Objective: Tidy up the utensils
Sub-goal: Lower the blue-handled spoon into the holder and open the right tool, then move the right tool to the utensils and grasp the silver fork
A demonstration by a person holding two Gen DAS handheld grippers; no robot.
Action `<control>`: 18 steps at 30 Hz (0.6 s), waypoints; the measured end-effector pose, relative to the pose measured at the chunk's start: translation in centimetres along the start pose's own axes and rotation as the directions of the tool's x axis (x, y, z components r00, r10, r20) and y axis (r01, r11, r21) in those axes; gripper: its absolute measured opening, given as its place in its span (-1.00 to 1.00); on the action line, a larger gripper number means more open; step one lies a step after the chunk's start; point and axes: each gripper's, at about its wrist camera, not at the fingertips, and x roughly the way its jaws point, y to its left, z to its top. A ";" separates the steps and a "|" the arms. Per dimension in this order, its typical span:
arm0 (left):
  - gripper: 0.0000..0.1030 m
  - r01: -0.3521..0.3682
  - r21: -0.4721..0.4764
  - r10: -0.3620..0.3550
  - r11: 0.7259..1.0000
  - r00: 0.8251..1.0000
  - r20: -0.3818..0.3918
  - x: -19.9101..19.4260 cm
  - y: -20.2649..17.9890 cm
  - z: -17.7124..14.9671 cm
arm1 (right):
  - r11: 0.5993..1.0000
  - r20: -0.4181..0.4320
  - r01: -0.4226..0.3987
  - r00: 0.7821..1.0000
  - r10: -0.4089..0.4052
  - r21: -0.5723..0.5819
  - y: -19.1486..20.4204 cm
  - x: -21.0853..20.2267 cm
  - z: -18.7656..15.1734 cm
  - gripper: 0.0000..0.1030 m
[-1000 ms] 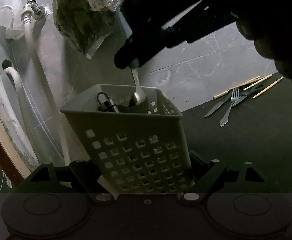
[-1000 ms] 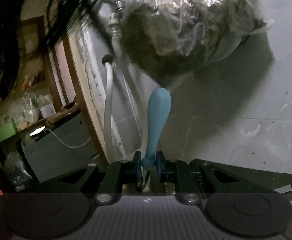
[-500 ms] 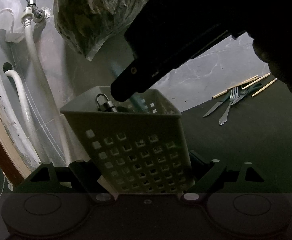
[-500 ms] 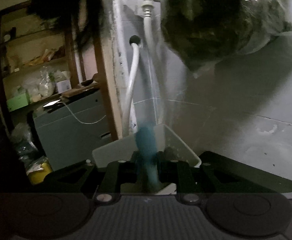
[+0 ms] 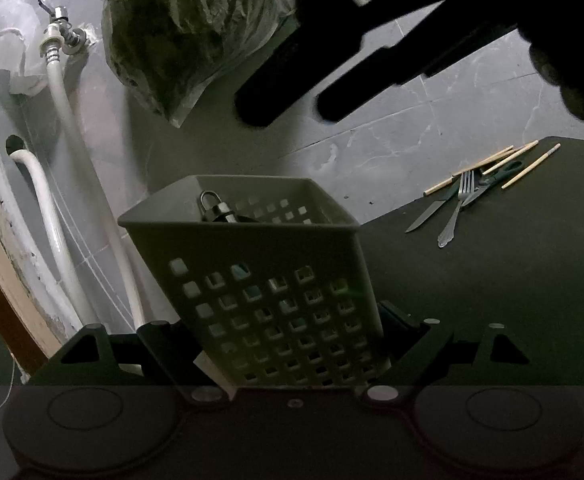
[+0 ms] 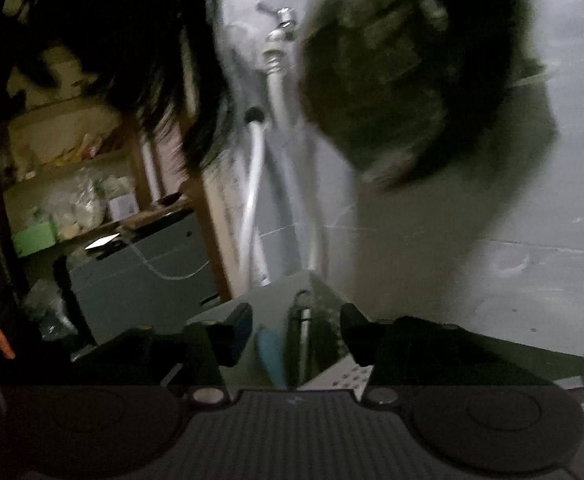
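A grey perforated basket stands tilted on the dark table, and my left gripper is shut on its lower walls. Inside it a metal tool with a loop leans at the rim. The blue-handled spoon lies in the basket; its blue shows through the holes. My right gripper hovers above the basket, a dark shape in the left wrist view. Its jaws are opening, the spoon handle loose between them. A fork, knife, scissors and chopsticks lie far right.
A plastic bag of dark stuff hangs on the grey wall just above the basket. A tap with white hoses runs down the wall at left. Cluttered shelves stand beyond the table's left end.
My right gripper lowered the blue-handled spoon into the basket, opened and let it go; the spoon dropped inside. The left gripper and basket kept still.
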 end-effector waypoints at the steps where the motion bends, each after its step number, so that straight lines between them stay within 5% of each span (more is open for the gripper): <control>1: 0.69 -0.001 -0.001 0.001 1.000 1.000 0.000 0.0 0.0 0.0 | 1.000 0.003 0.020 1.000 -0.020 0.005 -0.2 -0.3 0.0 0.27; 7: 0.70 -0.004 -0.007 0.004 1.000 1.000 -0.005 0.1 0.0 0.0 | 0.991 -0.017 0.129 0.992 -0.129 0.021 -2.2 -1.7 -0.1 0.63; 18: 0.72 -0.016 0.003 0.016 1.000 1.000 -0.021 0.3 -0.2 0.2 | 0.976 -0.028 0.216 0.976 -0.215 0.023 -3.7 -3.4 -0.5 0.95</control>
